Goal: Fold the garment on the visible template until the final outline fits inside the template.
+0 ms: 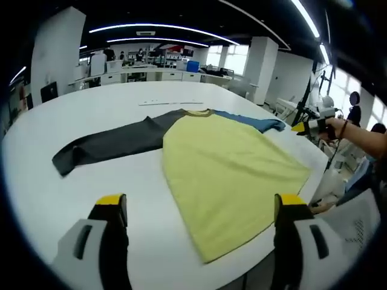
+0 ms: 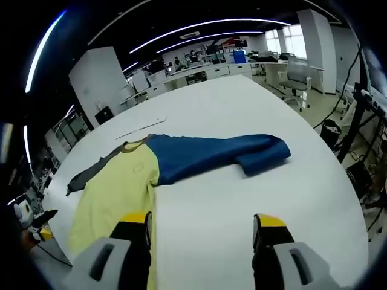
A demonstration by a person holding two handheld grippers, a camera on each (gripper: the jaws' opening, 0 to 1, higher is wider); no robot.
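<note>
- Jaws of the left gripper (image 1: 199, 211) stand wide apart with nothing between them, hovering over the near edge of the white table (image 1: 121, 96); the shirt (image 1: 230, 169) lies spread flat just ahead of them, its yellow body reaching toward the right jaw
- grey sleeve (image 1: 109, 144) stretches away ahead of the left jaw; blue sleeve (image 1: 254, 122) runs off beyond the right jaw, past the yellow body
- a hand (image 1: 335, 125) holds the right gripper (image 1: 305, 127) in the left gripper view, far to the right of the right jaw, near the blue sleeve's end
- jaws of that right gripper (image 2: 202, 226), seen in its own view, are likewise apart and empty; the blue sleeve lies ahead across both jaws, flat on the table, and the yellow body sits by the left jaw; bare table lies between the jaws.
</note>
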